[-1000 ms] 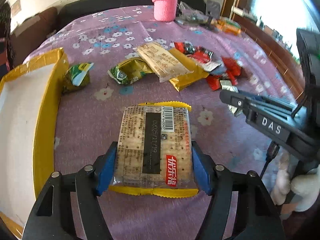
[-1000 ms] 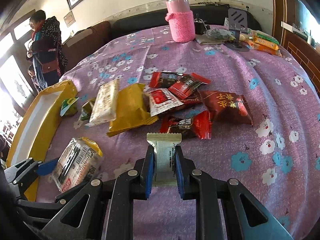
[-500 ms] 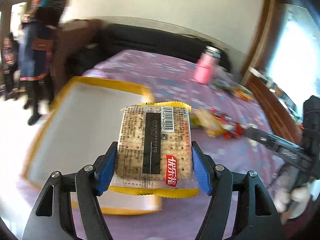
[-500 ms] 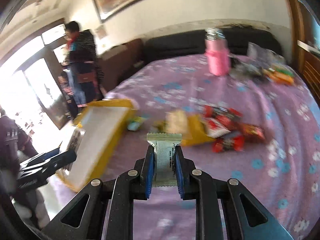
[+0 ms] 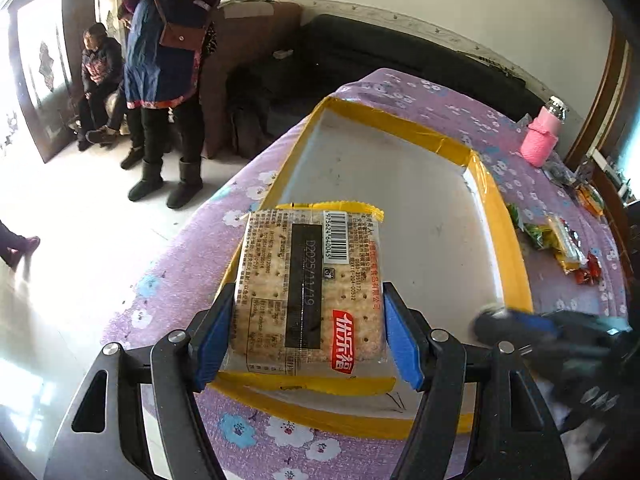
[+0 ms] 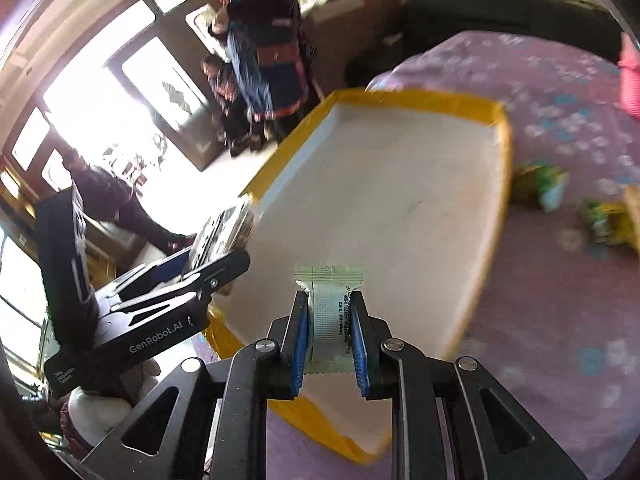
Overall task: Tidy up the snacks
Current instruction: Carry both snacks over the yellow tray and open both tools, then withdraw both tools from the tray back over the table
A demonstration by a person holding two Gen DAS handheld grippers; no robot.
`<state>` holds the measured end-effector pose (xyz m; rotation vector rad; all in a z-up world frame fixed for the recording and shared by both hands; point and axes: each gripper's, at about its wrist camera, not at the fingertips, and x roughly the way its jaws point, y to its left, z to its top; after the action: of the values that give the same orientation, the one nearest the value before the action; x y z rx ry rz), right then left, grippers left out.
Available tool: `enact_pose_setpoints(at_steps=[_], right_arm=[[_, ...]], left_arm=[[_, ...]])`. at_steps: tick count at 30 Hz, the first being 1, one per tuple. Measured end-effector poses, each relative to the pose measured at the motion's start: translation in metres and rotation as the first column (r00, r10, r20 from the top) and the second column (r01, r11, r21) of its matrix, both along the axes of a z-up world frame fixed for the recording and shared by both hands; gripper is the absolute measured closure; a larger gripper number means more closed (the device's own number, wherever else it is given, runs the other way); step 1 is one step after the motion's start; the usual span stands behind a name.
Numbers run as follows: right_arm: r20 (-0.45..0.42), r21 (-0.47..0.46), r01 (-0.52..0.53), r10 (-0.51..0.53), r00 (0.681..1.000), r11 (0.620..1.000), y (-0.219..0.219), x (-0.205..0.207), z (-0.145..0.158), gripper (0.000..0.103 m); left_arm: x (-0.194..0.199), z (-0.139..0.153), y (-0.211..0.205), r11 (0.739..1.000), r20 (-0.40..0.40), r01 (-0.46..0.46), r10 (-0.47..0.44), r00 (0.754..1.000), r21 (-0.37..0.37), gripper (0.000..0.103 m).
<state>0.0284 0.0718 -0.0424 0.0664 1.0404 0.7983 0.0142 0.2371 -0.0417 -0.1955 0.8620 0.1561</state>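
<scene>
My left gripper (image 5: 308,336) is shut on a cracker pack (image 5: 310,284) with yellow sealed ends, held above the near left corner of a yellow-rimmed white tray (image 5: 496,236). My right gripper (image 6: 329,340) is shut on a small white sachet (image 6: 329,312), held over the near end of the same tray (image 6: 502,184). The left gripper with the cracker pack (image 6: 218,236) also shows at the left of the right wrist view. The right gripper shows blurred at the right of the left wrist view (image 5: 560,332).
The tray lies on a purple flowered tablecloth (image 5: 448,108). Loose snack packets (image 5: 560,240) lie right of the tray, green ones (image 6: 548,182) nearest it. A pink bottle (image 5: 542,138) stands at the far end. People (image 5: 172,52) stand on the floor to the left.
Both grippers have swung left from the snack pile to above the tray, each still holding its snack. The tray now fills the middle of both views.
</scene>
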Motion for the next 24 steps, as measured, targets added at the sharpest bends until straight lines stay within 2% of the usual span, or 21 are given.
enact_pose_setpoints(at_steps=[4, 8, 12, 16, 19, 22, 24], right_arm=[[-0.01, -0.034, -0.023, 0.023, 1.0, 0.999, 0.019, -0.001, -0.016, 0.084], [0.002, -0.057, -0.028, 0.028, 1.0, 0.998, 0.026, 0.0, -0.023, 0.08], [0.014, -0.033, -0.026, 0.026, 1.0, 0.999, 0.021, -0.004, -0.02, 0.061], [0.066, -0.011, -0.015, 0.016, 0.998, 1.0, 0.003, -0.012, -0.002, 0.061], [0.11, 0.006, 0.003, -0.004, 0.994, 1.0, -0.014, -0.02, 0.011, 0.056], [0.147, 0.022, 0.026, -0.029, 0.989, 0.999, -0.036, -0.026, 0.021, 0.054], [0.178, 0.03, 0.065, -0.07, 0.981, 0.997, -0.058, -0.029, 0.026, 0.048]], left_arm=[[0.002, 0.0, -0.003, 1.0, -0.004, 0.012, -0.012, 1.0, 0.016, 0.034], [0.003, 0.002, -0.003, 1.0, -0.004, 0.011, -0.011, 1.0, -0.004, 0.033], [0.001, 0.006, -0.003, 1.0, 0.001, 0.016, -0.016, 1.0, -0.024, 0.033], [-0.001, 0.018, -0.006, 1.0, 0.017, 0.001, -0.001, 1.0, -0.022, 0.033], [-0.006, 0.029, -0.009, 0.999, 0.046, -0.01, 0.013, 0.999, -0.048, 0.033], [-0.014, 0.042, -0.023, 0.998, 0.085, 0.022, -0.017, 0.996, -0.065, 0.033], [-0.018, 0.05, -0.04, 0.993, 0.107, 0.077, -0.067, 0.992, -0.088, 0.033]])
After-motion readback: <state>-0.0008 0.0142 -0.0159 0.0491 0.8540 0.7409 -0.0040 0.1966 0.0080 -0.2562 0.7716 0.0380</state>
